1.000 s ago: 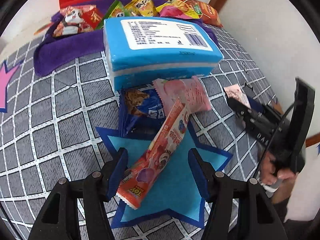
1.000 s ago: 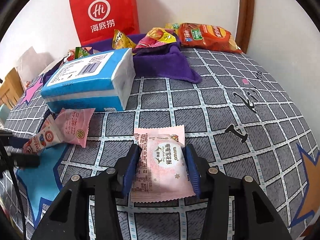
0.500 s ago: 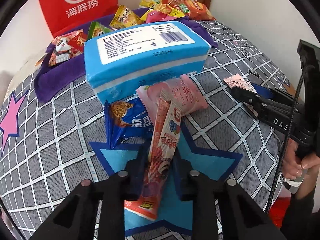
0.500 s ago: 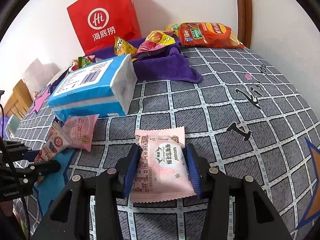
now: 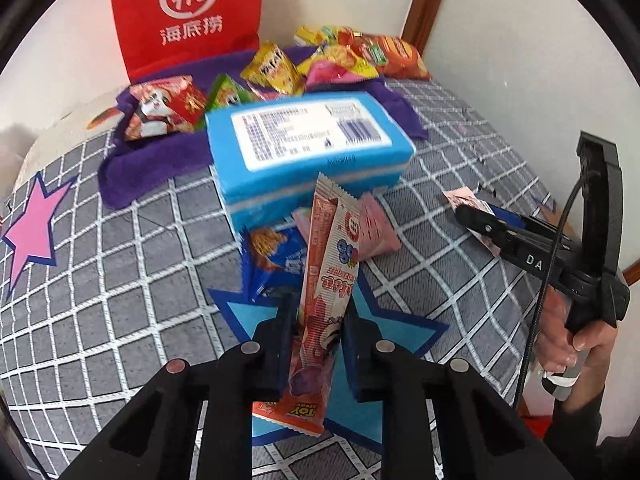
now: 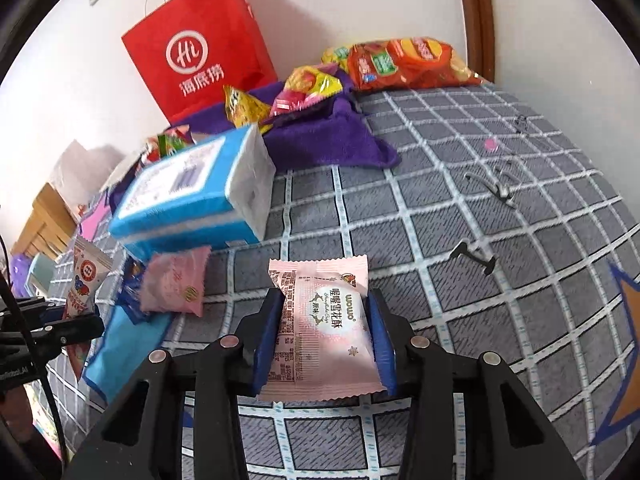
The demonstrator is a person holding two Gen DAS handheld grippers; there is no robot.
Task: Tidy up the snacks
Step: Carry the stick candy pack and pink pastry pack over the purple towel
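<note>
My left gripper (image 5: 316, 320) is shut on a long red-and-white snack stick (image 5: 326, 280), which stands nearly upright above the blue star patch (image 5: 396, 336). A blue cookie packet (image 5: 276, 256) and a pink packet (image 5: 374, 230) lie on the cover beyond it. My right gripper (image 6: 326, 308) is shut on a pale pink snowflake-crisp packet (image 6: 324, 328), held just above the grey checked cover (image 6: 440, 220). In the left wrist view the right gripper (image 5: 472, 216) shows at the right with a hand on its handle. The left gripper (image 6: 86, 320) appears at the left edge of the right wrist view.
A blue tissue pack (image 5: 308, 148) lies mid-bed. Behind it a purple towel (image 5: 140, 164) carries several snack bags (image 5: 272, 68), with an orange chip bag (image 6: 404, 64) by the wall. A red paper bag (image 6: 196, 52) leans on the wall. A wooden door frame (image 6: 478, 16) stands at the right.
The left jaws closed on the snack stick and lifted it from lying tilted on the star to nearly upright. The right gripper kept its hold on the pink packet and rolled slightly.
</note>
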